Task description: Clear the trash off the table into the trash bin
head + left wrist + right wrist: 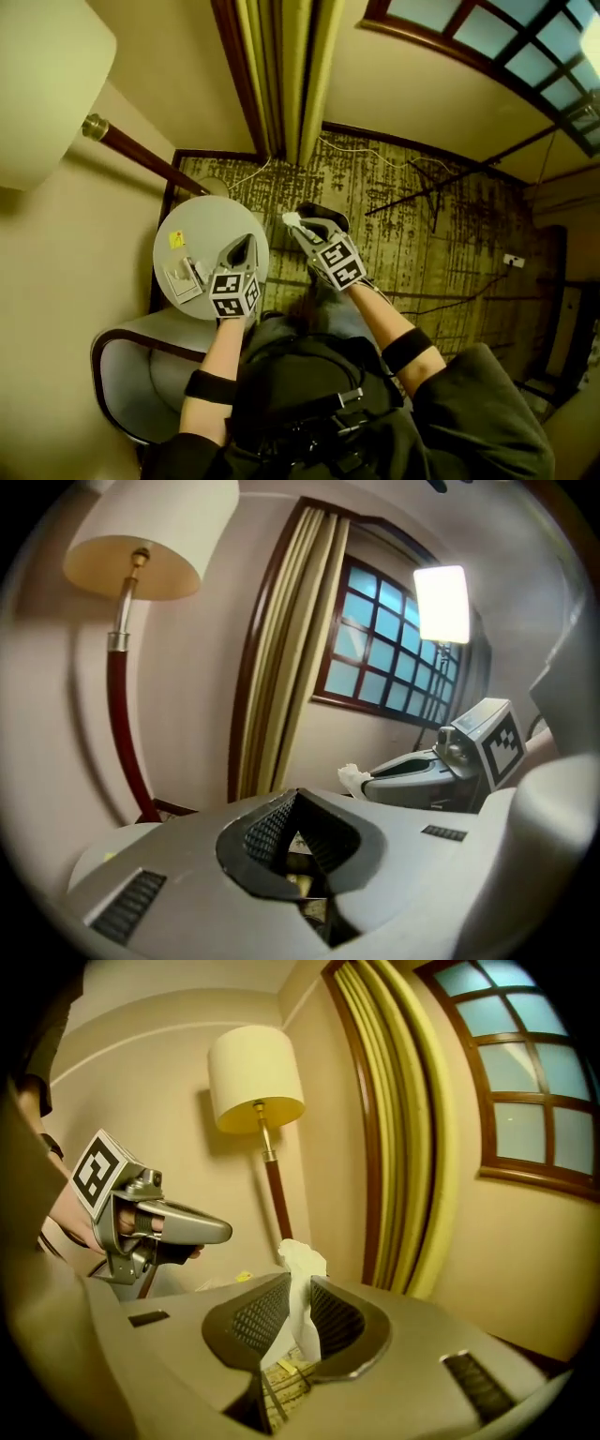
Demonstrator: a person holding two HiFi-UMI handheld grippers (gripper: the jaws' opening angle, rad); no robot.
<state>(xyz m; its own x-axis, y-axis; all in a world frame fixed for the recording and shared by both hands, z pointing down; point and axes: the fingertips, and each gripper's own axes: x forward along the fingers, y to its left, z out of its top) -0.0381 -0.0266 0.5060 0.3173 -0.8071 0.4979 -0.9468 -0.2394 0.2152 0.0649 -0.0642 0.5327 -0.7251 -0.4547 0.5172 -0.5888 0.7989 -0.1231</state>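
Observation:
My right gripper [298,225] is shut on a crumpled white tissue [291,219], held over the carpet to the right of the round white table [202,220]. In the right gripper view the tissue [300,1274] stands pinched between the ribbed pads of that gripper [298,1290]. A dark rounded thing [328,213], perhaps the bin, shows just behind it. My left gripper [246,241] is shut and empty over the table's right edge; the left gripper view shows nothing in that gripper [295,805]. A yellow scrap [176,240] and white packets [184,278] lie on the table.
A floor lamp [47,84] with a red-brown pole leans over the table at the left. Yellow-green curtains [281,75] hang behind. An armchair [141,375] sits in front of the table, by my left arm. Cables [441,187] run across the patterned carpet.

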